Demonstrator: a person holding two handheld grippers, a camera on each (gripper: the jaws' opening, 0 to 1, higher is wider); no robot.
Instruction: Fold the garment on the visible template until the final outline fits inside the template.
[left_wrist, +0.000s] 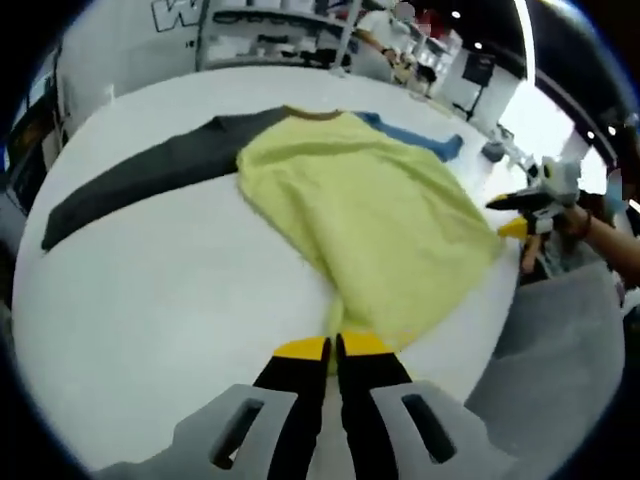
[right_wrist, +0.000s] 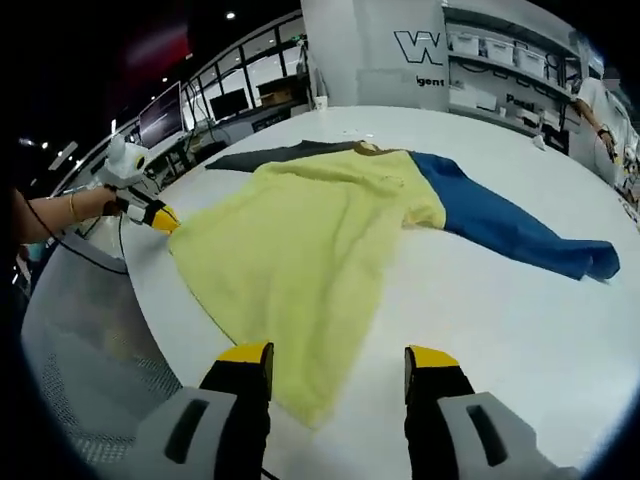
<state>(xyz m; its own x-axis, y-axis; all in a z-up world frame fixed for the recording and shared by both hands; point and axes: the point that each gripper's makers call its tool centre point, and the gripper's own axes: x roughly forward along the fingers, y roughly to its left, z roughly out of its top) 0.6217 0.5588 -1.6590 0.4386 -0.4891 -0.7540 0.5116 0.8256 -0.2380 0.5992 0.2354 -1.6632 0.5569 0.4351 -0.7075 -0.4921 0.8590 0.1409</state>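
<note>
A long-sleeved garment lies flat on the white table (left_wrist: 150, 300). Its body (left_wrist: 370, 200) is yellow-green, one sleeve (left_wrist: 140, 175) is dark grey and the other sleeve (left_wrist: 420, 135) is blue. My left gripper (left_wrist: 335, 347) is shut on the yellow hem at the table's near edge. It also shows as the left gripper (right_wrist: 160, 216) at a hem corner of the yellow body (right_wrist: 300, 240). My right gripper (right_wrist: 338, 358) stands open over the other hem corner, with cloth lying beside its left jaw. The blue sleeve (right_wrist: 510, 230) stretches away to the right, and the right gripper (left_wrist: 515, 215) sits at the far hem corner.
The table edge (right_wrist: 140, 300) curves close to both grippers, with grey floor (right_wrist: 70, 330) beyond it. Shelves with bins (right_wrist: 510, 60) stand at the back. A hand (left_wrist: 585, 225) holds the far gripper. Monitors (right_wrist: 165, 110) line the back left.
</note>
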